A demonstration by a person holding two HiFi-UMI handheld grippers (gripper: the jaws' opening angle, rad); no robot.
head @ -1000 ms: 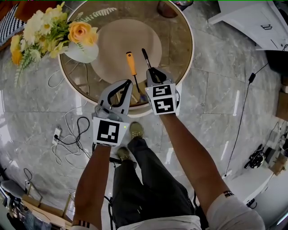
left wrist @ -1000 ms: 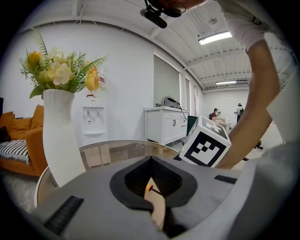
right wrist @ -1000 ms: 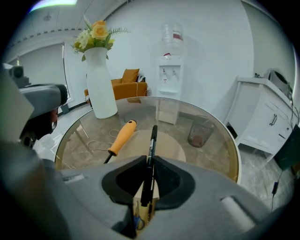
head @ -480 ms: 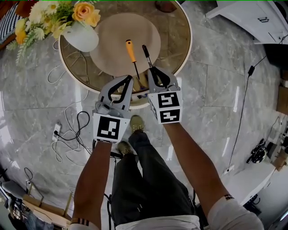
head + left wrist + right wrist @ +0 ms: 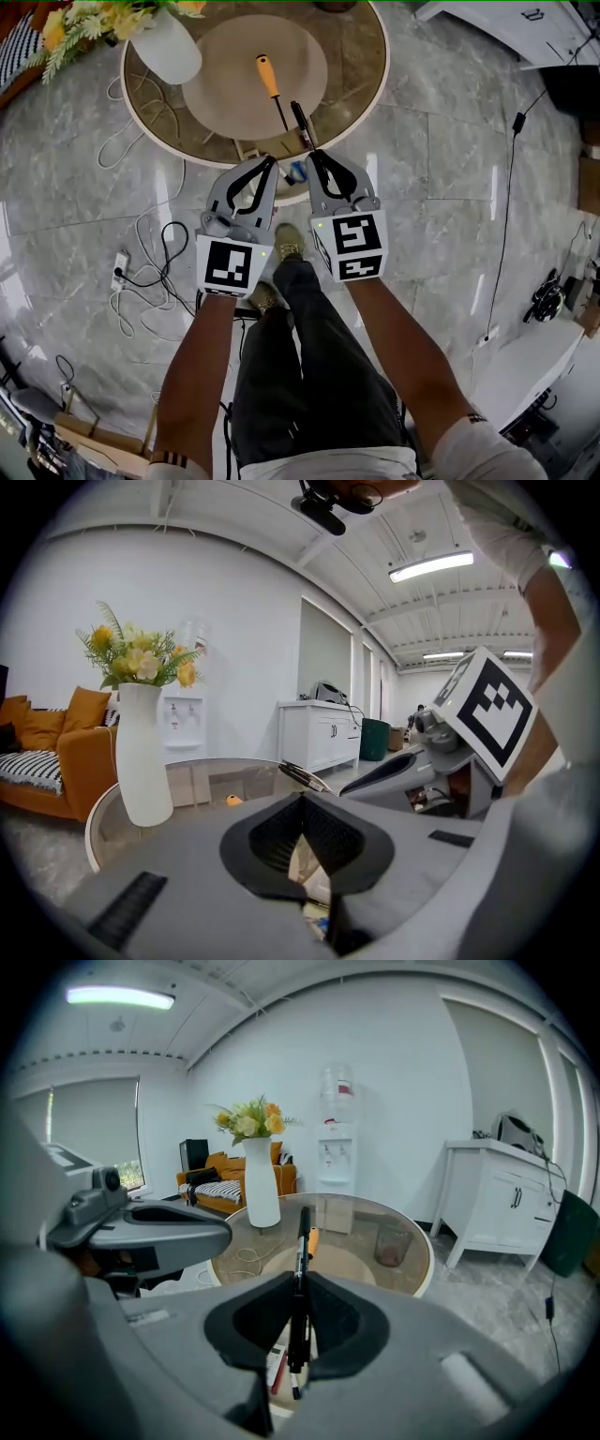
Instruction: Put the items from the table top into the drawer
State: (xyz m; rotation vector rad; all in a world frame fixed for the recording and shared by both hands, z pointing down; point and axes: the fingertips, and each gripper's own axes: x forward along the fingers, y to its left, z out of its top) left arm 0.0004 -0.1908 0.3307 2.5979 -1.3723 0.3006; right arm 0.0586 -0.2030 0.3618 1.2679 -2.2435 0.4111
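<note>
The right gripper [image 5: 317,157] has its jaws clamped on a slim black pen [image 5: 301,122] over the round glass tabletop [image 5: 361,66] edge. The left gripper [image 5: 266,165] has its jaws together, empty. An orange-handled screwdriver [image 5: 270,82] lies on the tabletop. With most of its length beyond the jaws, the pen could pivot and drop short of the drawer.

Bright, even light; fisheye-warped, dark-vignetted edges.

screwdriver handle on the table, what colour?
Orange. The screwdriver handle shows best in the head view.
</note>
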